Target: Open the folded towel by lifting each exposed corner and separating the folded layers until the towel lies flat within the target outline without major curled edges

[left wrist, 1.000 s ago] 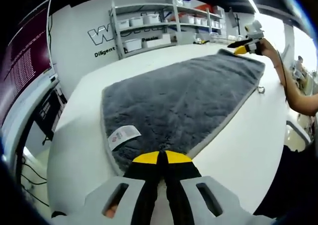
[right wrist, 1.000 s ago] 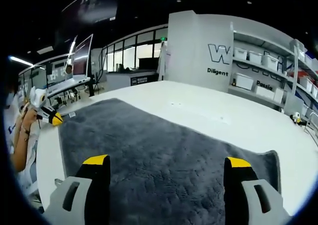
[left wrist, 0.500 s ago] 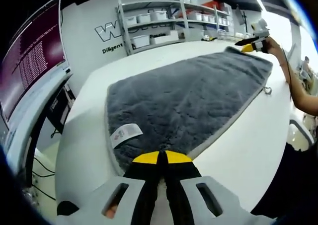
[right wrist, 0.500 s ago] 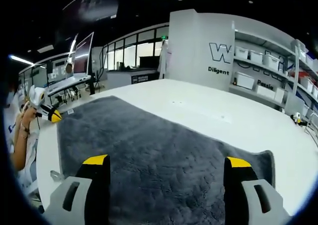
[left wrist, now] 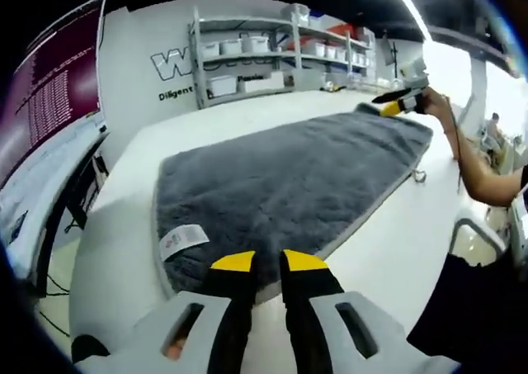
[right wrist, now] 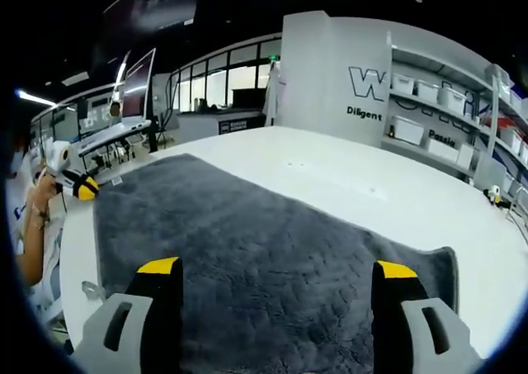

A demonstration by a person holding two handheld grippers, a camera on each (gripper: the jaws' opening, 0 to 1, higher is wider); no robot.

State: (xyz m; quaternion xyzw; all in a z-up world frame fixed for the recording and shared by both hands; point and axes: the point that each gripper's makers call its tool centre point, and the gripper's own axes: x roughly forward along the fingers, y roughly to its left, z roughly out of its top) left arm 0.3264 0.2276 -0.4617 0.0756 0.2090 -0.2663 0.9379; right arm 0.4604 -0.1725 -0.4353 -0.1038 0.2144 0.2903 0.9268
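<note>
The grey towel [left wrist: 289,180] lies spread out on the white table [left wrist: 388,242], its pale trim showing along the sides. A white label [left wrist: 183,239] sits near its closest corner. My left gripper [left wrist: 268,262] is at the towel's near edge with its yellow-tipped jaws a little apart and nothing pinched between them. At the far corner a hand holds my right gripper [left wrist: 388,106]. From that end the towel [right wrist: 247,250] runs away beneath my right gripper [right wrist: 277,268], whose jaws stand wide open above the pile. The left gripper [right wrist: 87,190] shows at the far left.
Shelves with white bins [left wrist: 256,48] line the back wall, and a dark monitor [left wrist: 49,85] stands off the table's left side. A small hanging loop [left wrist: 419,176] sticks out from the towel's edge. The person's arm [left wrist: 487,180] reaches in along the right.
My left gripper's jaws, pressed together on the towel's near edge before, have parted slightly and let it go. The right gripper stays wide open over the far corner.
</note>
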